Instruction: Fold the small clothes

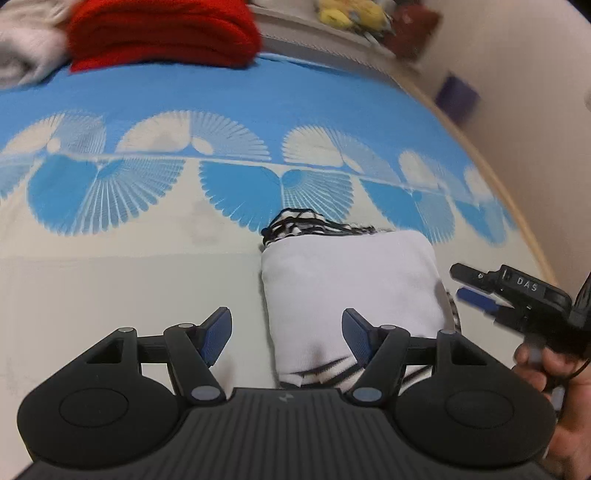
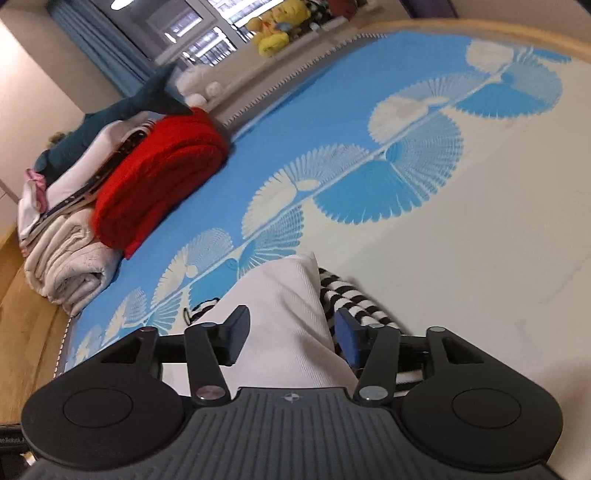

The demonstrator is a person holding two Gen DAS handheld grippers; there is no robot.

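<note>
A bed (image 2: 461,236) is covered by a blue-and-cream sheet (image 2: 295,110); folded blankets (image 2: 159,177) are stacked at its edge; a window (image 2: 184,33) is flanked by a blue curtain (image 2: 92,40); wooden floor (image 2: 22,280) is seen.

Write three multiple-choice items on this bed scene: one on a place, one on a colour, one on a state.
1. Where is the folded white garment?
A. On the bedspread, atop a black-and-white striped garment
B. On the red blanket
C. On the floor

2. What colour is the folded blanket in the pile?
A. Green
B. Red
C. Yellow

3. How is the left gripper?
A. Shut on cloth
B. Open
C. Out of view

A: stripes show beneath its edges.
B: red folds.
B: fingers apart.
</note>
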